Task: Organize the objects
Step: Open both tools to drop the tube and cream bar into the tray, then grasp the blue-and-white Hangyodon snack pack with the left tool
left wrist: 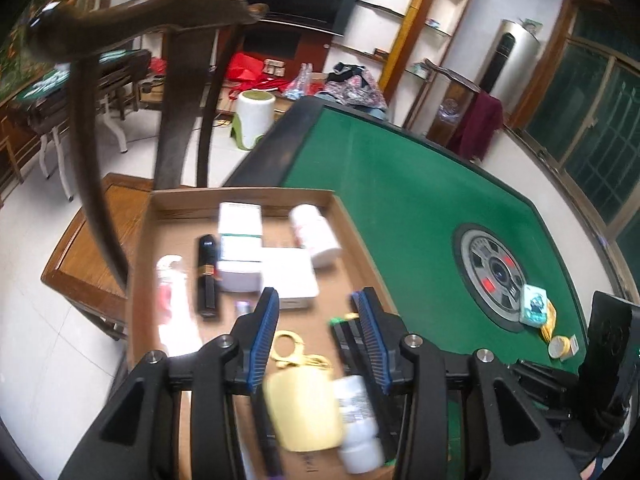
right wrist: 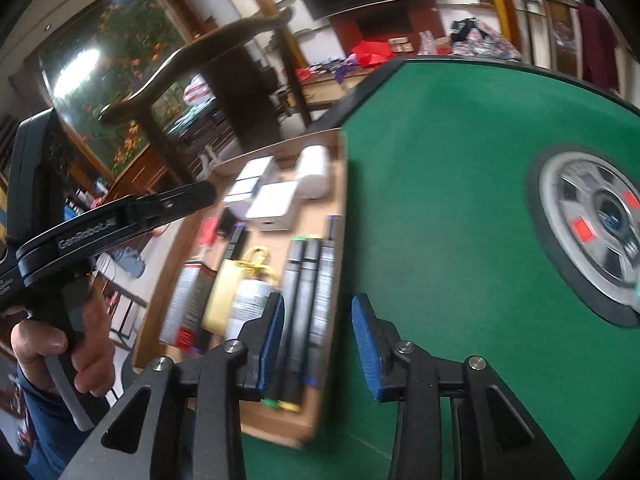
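- Left tongs [left wrist: 316, 300] hang over the near end of a shallow cardboard tray [left wrist: 348, 216], blue pads spread apart, nothing pinched between them.
- Right tongs [right wrist: 318, 308] are spread too and empty, sitting over the tray's right wall and the green tabletop [right wrist: 440, 200].
- The tray rests on the left edge of the tabletop and it's pretty full: a white bottle [left wrist: 316, 236] lying on its side at the far end, white boxes [left wrist: 240, 224] just beside it, a black tube [left wrist: 207, 276] and a red-and-white tube [left wrist: 170, 292] further left.
- Near end has a pale yellow pouch [left wrist: 302, 412] with a gold clasp, a small white bottle [left wrist: 358, 424] touching it, and a row of dark pens [right wrist: 308, 280] along the right wall.
- A few small packets [left wrist: 534, 304] sit out on the tabletop by the round center hub [left wrist: 492, 276], well apart from the tray.
- A hand [right wrist: 60, 344] grips the left tool's handle in the right view.
- Everything's kinda motion-blurred, so labels are unreadable.
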The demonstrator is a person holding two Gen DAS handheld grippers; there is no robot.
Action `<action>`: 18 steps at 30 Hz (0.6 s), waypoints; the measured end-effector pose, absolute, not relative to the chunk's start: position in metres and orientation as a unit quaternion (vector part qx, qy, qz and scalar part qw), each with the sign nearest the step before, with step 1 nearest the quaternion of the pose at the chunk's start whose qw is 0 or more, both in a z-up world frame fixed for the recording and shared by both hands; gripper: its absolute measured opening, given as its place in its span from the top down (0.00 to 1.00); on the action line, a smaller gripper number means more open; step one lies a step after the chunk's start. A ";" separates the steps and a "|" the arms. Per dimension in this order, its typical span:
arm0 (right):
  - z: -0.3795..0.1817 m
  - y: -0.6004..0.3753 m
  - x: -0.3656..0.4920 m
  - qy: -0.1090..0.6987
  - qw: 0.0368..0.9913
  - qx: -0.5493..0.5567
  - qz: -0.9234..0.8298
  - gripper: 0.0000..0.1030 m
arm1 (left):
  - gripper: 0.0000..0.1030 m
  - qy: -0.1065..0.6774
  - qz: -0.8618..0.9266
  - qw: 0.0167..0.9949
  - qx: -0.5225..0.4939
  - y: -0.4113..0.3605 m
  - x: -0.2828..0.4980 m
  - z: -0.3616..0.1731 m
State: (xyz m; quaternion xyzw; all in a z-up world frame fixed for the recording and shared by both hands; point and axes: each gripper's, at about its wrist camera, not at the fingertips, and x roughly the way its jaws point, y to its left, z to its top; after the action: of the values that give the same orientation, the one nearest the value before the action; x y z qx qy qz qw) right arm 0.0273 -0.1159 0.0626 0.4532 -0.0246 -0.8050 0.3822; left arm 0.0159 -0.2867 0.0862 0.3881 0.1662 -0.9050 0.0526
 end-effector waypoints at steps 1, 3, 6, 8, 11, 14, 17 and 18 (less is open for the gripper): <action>0.062 -0.108 0.024 -0.029 0.378 0.453 -0.807 0.62 | 0.60 0.164 -0.905 0.049 0.390 -0.280 0.014 0.086; 0.060 -0.085 0.019 -0.045 0.370 0.454 -0.809 0.62 | 0.60 0.157 -0.904 0.040 0.395 -0.262 0.009 0.084; 0.062 -0.054 0.017 -0.063 0.362 0.449 -0.815 0.62 | 0.59 0.143 -0.903 0.025 0.404 -0.236 0.001 0.082; 0.066 -0.027 0.014 -0.078 0.355 0.438 -0.822 0.61 | 0.58 0.132 -0.902 0.010 0.412 -0.214 -0.006 0.080; 0.073 0.016 0.008 -0.102 0.334 0.421 -0.837 0.56 | 0.49 0.107 -0.899 -0.020 0.423 -0.175 -0.019 0.077; 0.079 0.064 0.000 -0.131 0.305 0.405 -0.852 0.51 | 0.42 0.081 -0.895 -0.054 0.435 -0.127 -0.034 0.072; 0.084 0.123 -0.005 -0.171 0.265 0.386 -0.867 0.49 | 0.37 0.074 -0.887 -0.094 0.447 -0.081 -0.056 0.066; 0.085 0.141 -0.005 -0.183 0.249 0.379 -0.872 0.48 | 0.33 0.077 -0.883 -0.104 0.451 -0.071 -0.063 0.064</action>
State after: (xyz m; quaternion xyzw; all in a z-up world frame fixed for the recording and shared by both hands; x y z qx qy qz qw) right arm -0.0047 0.1412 0.0851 0.3792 -0.1827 -0.8722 0.2492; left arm -0.0629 -0.0710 0.0636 0.4514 0.0772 -0.8828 -0.1043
